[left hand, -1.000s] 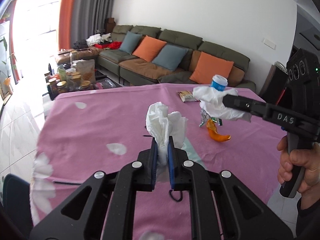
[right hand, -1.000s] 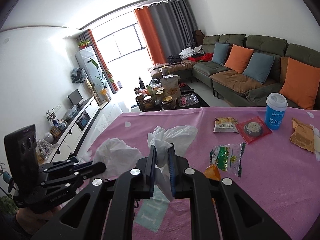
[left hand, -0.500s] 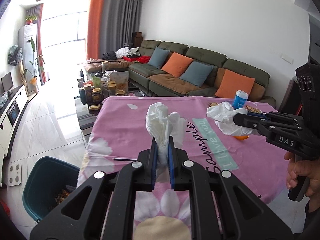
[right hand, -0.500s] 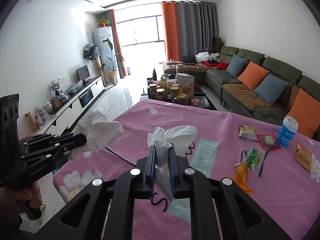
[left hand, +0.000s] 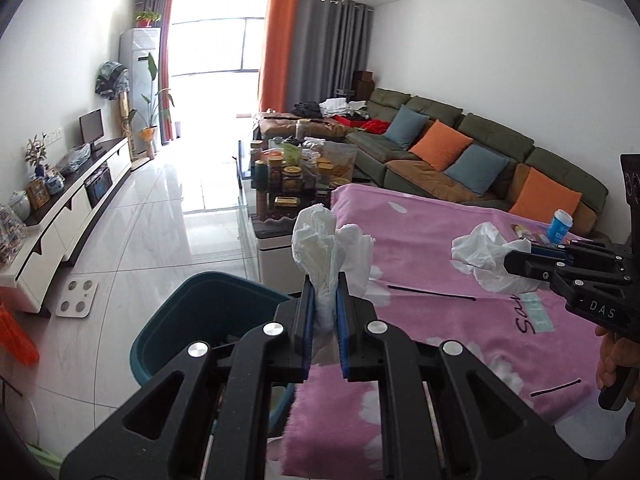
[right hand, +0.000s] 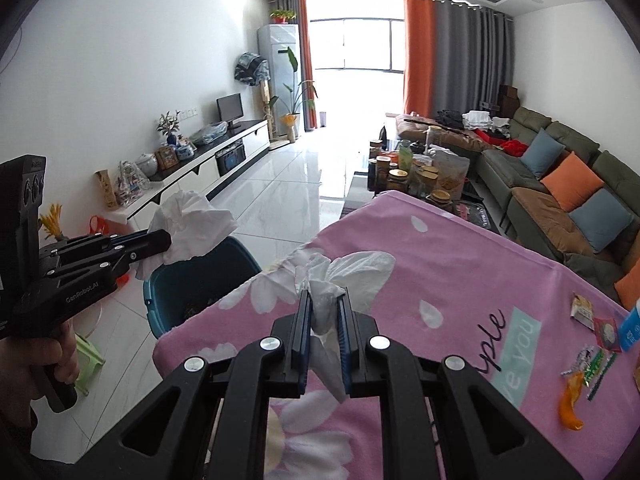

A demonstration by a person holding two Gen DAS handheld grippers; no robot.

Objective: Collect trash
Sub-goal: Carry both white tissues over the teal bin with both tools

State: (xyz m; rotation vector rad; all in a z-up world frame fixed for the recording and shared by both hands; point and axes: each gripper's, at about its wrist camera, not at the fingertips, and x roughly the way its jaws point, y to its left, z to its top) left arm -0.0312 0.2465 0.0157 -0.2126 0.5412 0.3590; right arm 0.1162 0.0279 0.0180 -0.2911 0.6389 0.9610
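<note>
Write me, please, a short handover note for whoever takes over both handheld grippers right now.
Left gripper: shut on a crumpled white paper tissue, held above the near rim of the teal plastic bin on the floor.
Right gripper: shut on a second crumpled white tissue, over the corner of the pink flowered tablecloth, short of the bin.
Done: both tissues are picked up; the bin already holds some rubbish.
Left: drop both tissues in the bin, then fetch the orange peel, the green-and-silver wrapper and the other packets at the table's far end.
</note>
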